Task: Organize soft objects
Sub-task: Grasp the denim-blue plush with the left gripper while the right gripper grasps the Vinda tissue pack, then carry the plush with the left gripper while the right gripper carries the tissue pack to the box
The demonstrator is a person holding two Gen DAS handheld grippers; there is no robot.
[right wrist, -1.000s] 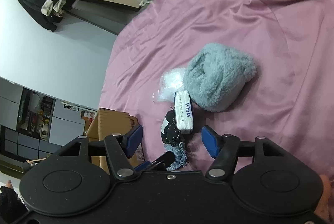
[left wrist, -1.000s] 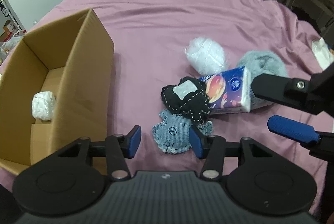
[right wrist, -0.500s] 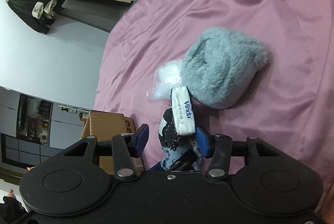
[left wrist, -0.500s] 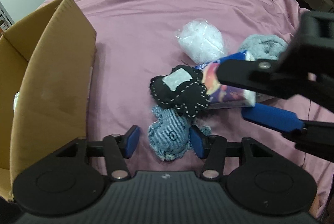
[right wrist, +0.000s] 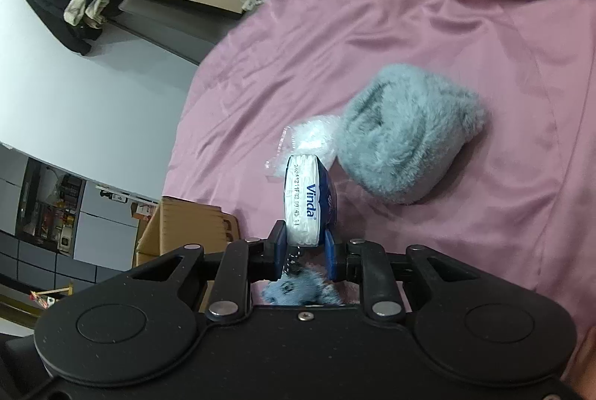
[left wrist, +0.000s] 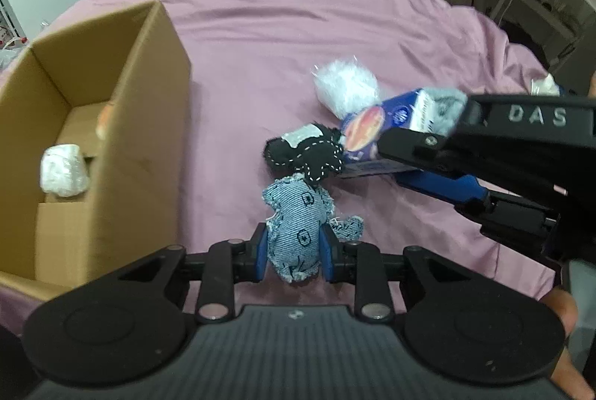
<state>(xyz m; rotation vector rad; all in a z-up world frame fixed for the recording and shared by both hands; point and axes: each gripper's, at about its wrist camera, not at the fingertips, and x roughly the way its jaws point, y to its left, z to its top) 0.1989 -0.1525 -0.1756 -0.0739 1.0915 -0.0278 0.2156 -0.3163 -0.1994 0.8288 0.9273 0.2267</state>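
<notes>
— Two stitched toys: denim one (left wrist: 294,232) pinched between left gripper (left wrist: 294,256) pads beside open cardboard box (left wrist: 145,124); black one (left wrist: 303,154) flat on mauve bedsheet (left wrist: 283,27).

— One glossy tissue pack (right wrist: 303,202) clamped in right gripper (right wrist: 305,254). One fluffy grey hat (right wrist: 406,139), one crinkly plastic bag (left wrist: 346,87); one white bundle (left wrist: 63,169) boxed.

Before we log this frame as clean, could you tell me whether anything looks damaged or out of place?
Nothing looks damaged or spilled. The left gripper is shut on the denim toy and the right gripper on the tissue pack; the edges of the toy are frayed.
</notes>
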